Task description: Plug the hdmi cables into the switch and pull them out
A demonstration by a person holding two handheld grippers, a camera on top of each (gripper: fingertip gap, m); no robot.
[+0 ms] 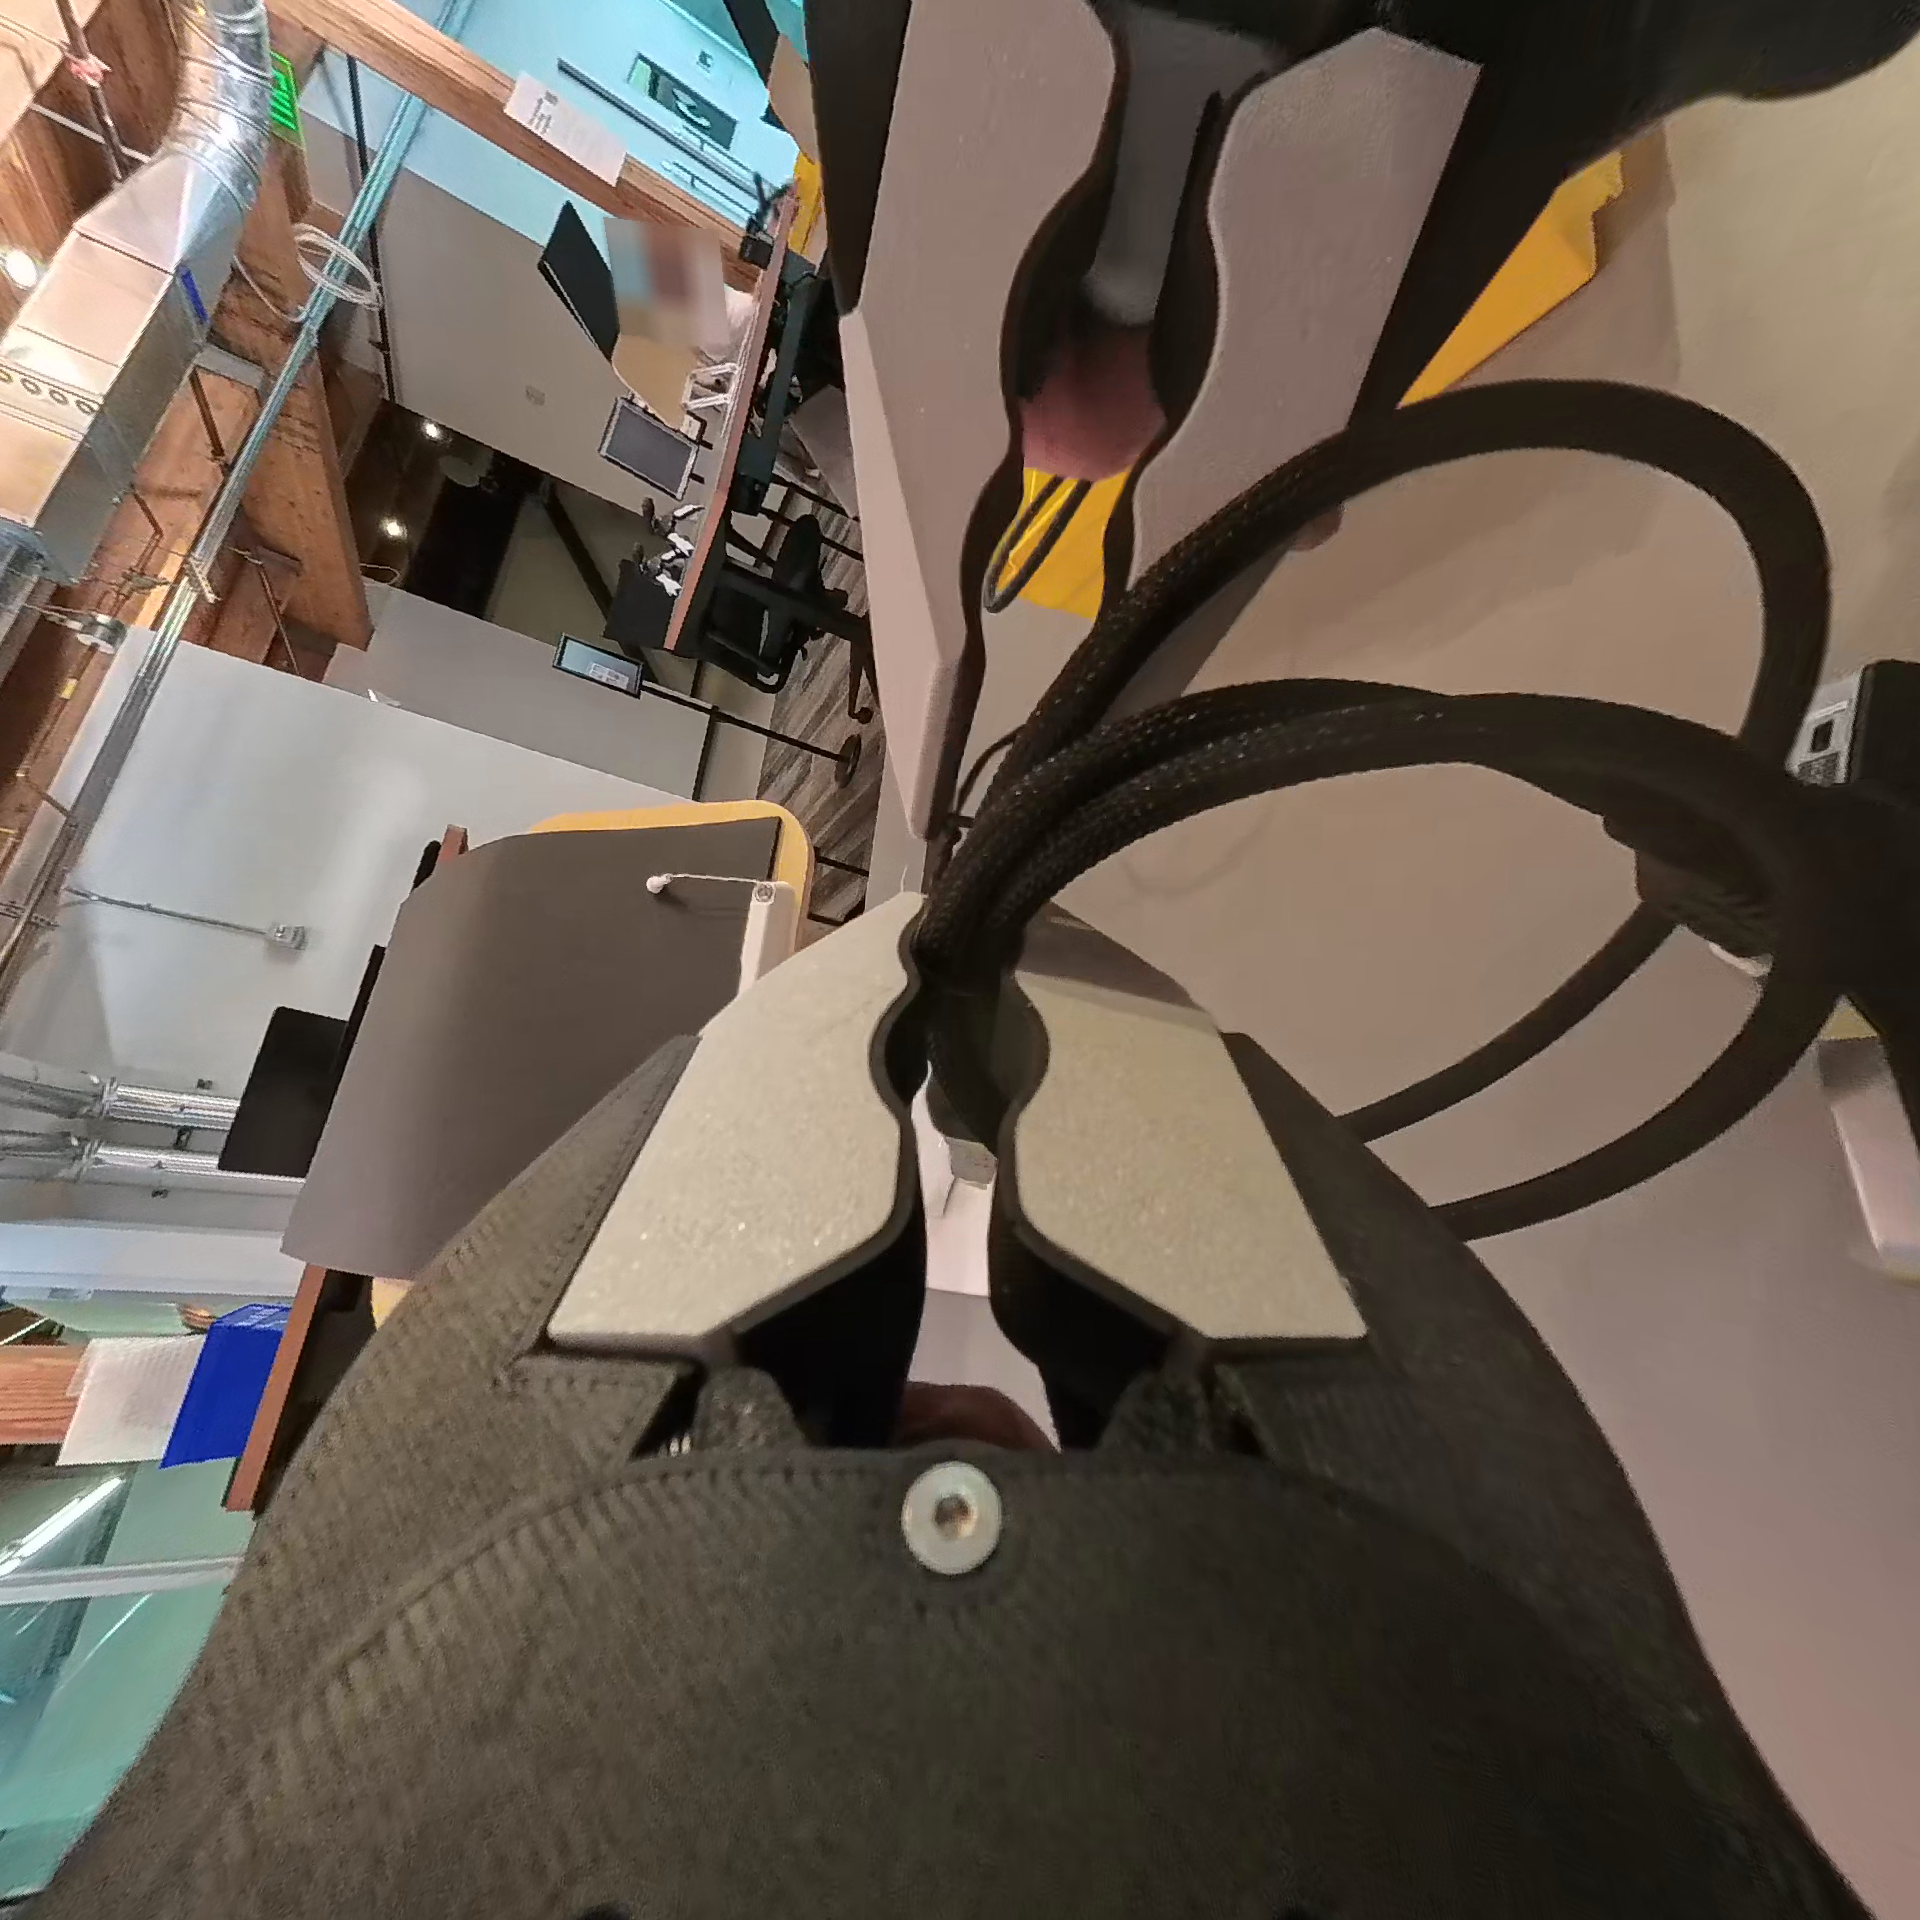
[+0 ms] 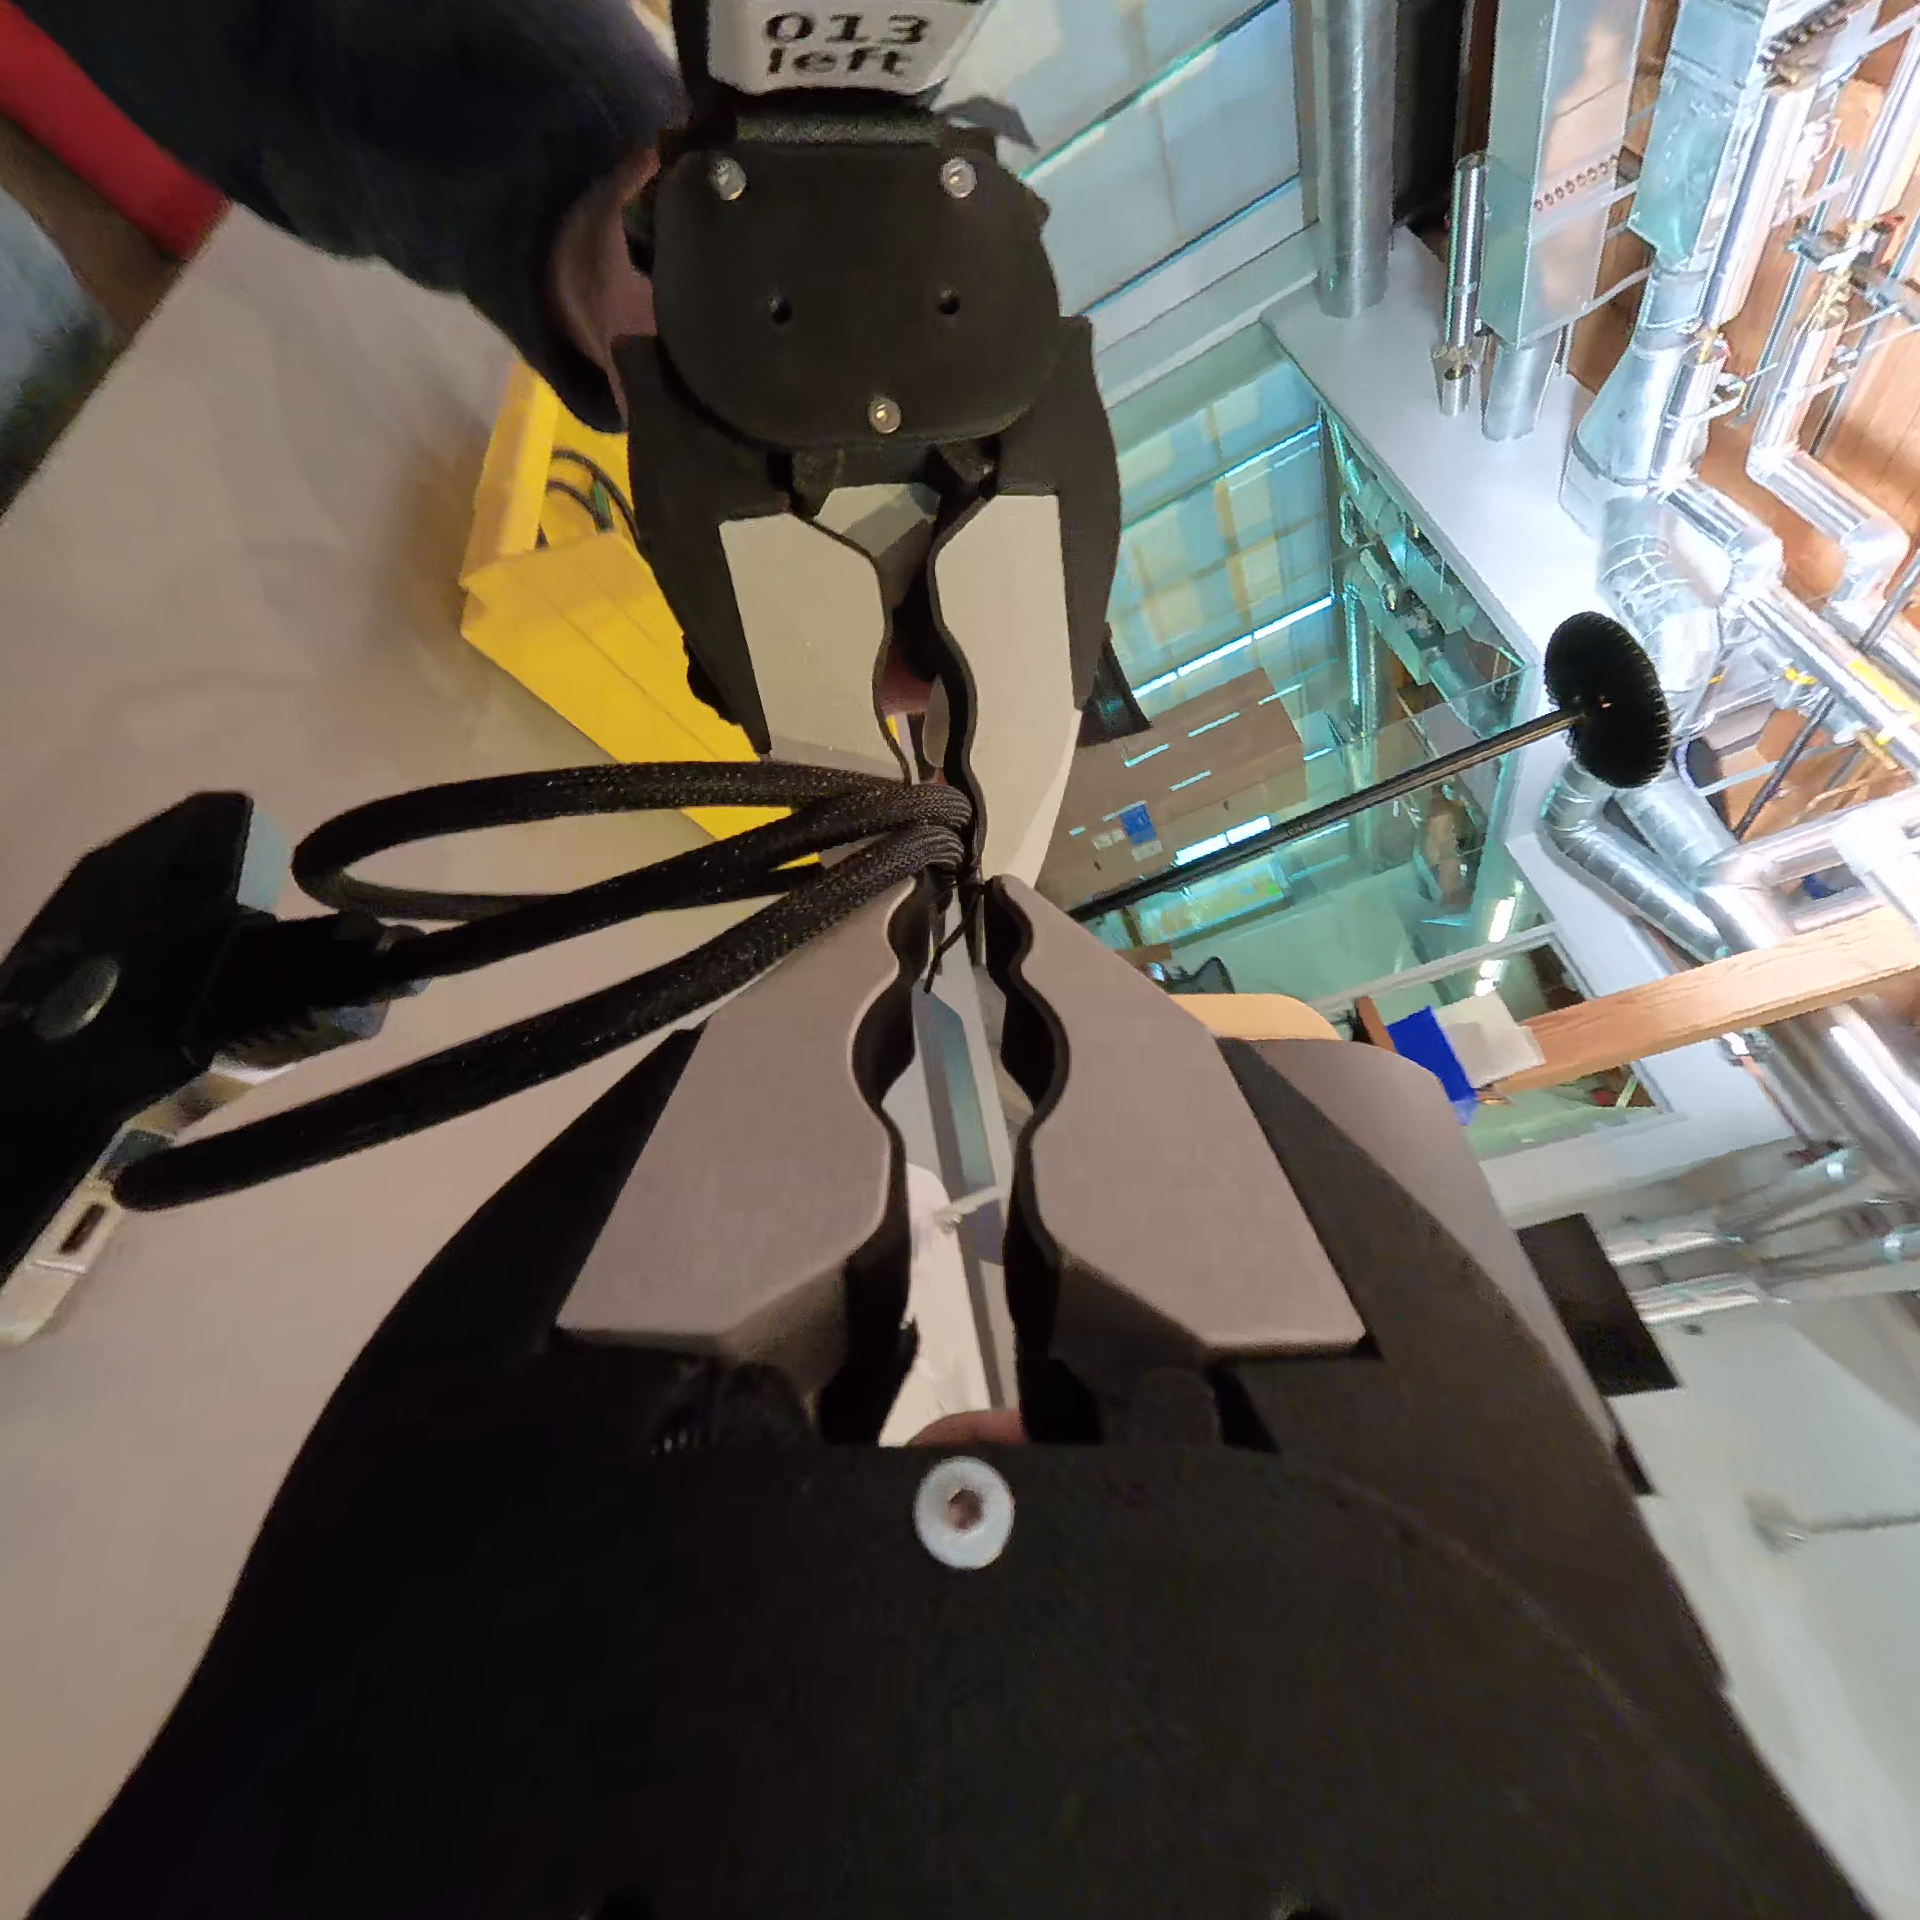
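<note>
A coiled black braided HDMI cable (image 1: 1299, 727) hangs over the pale table (image 1: 1558, 1507). My left gripper (image 1: 961, 987) is shut on the coil where its strands bunch together. A silver plug end (image 1: 971, 1158) shows between its fingers. The cable (image 2: 623, 800) loops left toward a black switch box (image 2: 114, 935), which also shows in the left wrist view (image 1: 1870, 727). My right gripper (image 2: 958, 899) faces the left gripper (image 2: 971, 816) tip to tip. Its jaws are nearly closed on a thin black tie (image 2: 932, 956) at the bunch. It shows at the top of the left wrist view (image 1: 961, 727).
A yellow box (image 2: 582, 644) stands on the table behind the left gripper. A silver device (image 2: 62, 1247) lies under the switch box. A gloved hand (image 2: 468, 156) holds the left gripper. Desks, chairs and ducts are far behind. Only a small space, under 4 cm, lies between the two pairs of fingers.
</note>
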